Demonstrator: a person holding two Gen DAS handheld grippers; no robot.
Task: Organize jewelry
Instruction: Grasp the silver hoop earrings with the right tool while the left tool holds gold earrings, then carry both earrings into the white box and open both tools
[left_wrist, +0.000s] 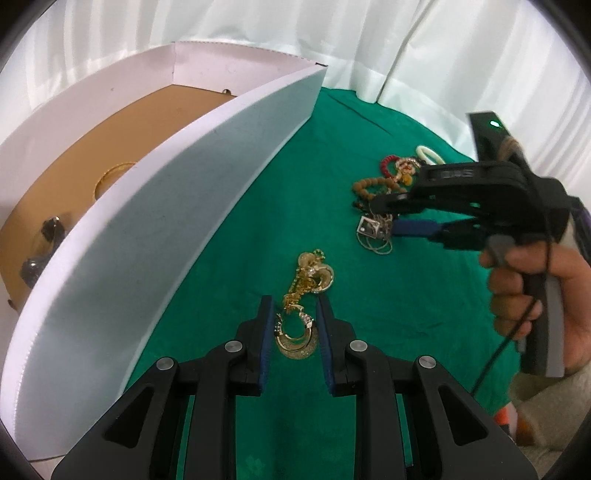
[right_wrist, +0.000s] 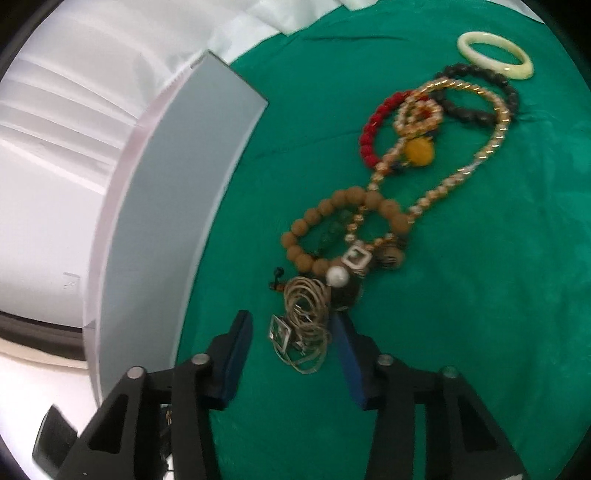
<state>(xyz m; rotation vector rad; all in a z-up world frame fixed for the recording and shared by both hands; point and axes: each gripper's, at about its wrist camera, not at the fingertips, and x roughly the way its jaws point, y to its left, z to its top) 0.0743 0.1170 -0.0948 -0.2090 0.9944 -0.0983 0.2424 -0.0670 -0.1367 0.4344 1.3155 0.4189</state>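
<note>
Counted on the green cloth (right_wrist: 461, 295): three beaded bracelets (one red (right_wrist: 371, 129), one black (right_wrist: 480, 92), one brown (right_wrist: 332, 225)), one cream bangle (right_wrist: 495, 55) by the far edge, one gold beaded necklace (right_wrist: 476, 162), one silver chain bundle (right_wrist: 306, 332), one gold chain piece (left_wrist: 304, 306). One white box (left_wrist: 177, 206).

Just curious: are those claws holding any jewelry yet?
No. The left gripper is open around a gold earring; the right gripper is open around a chain tangle.

box (left_wrist: 207, 177) left on table (left_wrist: 369, 295) | gold necklace (left_wrist: 306, 295) right of box wall, between left hand-held gripper (left_wrist: 294, 321) fingers | jewelry pile (right_wrist: 388, 192) further right, ring bangle (right_wrist: 495, 55) behind it
</note>
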